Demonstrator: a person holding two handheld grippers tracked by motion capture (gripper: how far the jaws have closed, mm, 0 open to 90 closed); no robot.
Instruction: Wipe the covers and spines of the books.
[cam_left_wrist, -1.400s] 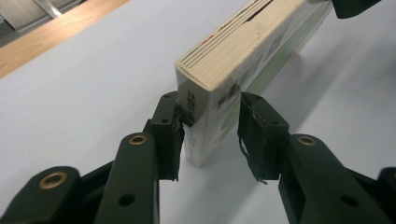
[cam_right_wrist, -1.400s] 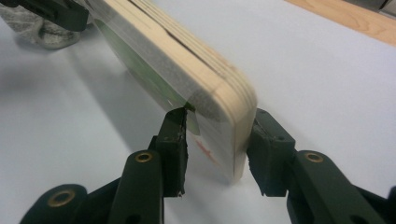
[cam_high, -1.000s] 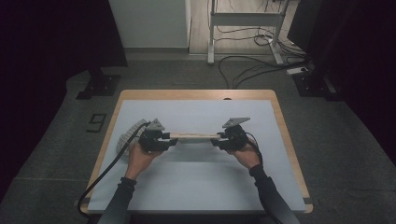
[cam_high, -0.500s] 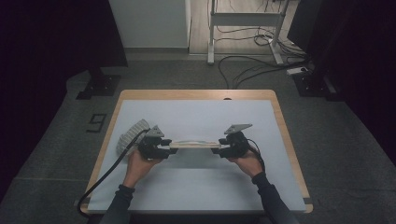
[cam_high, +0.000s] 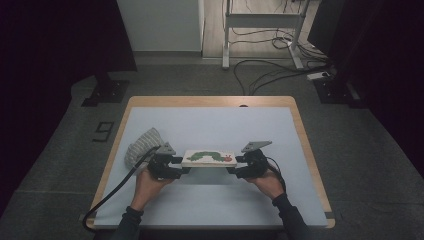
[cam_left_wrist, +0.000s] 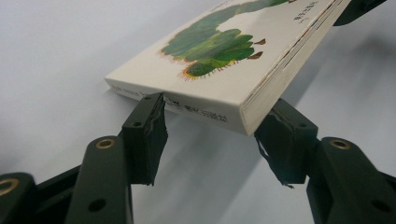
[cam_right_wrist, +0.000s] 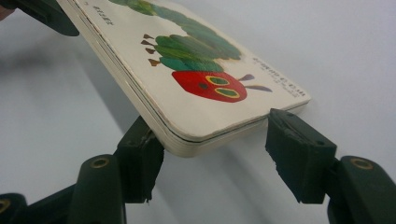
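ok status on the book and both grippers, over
Left gripper and right gripper at the book's two ends, jaws spread across its width. Book tilted above the table. Striped cloth left, clear of it.

Room mostly dim; side walls near black in high view. Light falls from overhead onto the table (cam_high: 210, 125), evenly lit, no glare there. High view sharp, slightly soft, little edge distortion. Left gripper view: book (cam_left_wrist: 224, 70) in focus at its near edge, far end soft; soft shadow under it on the mat. Right gripper view: book cover crisp, black jaws at bottom slightly blurred, mild sheen on cover, wide-angle stretch at corners.
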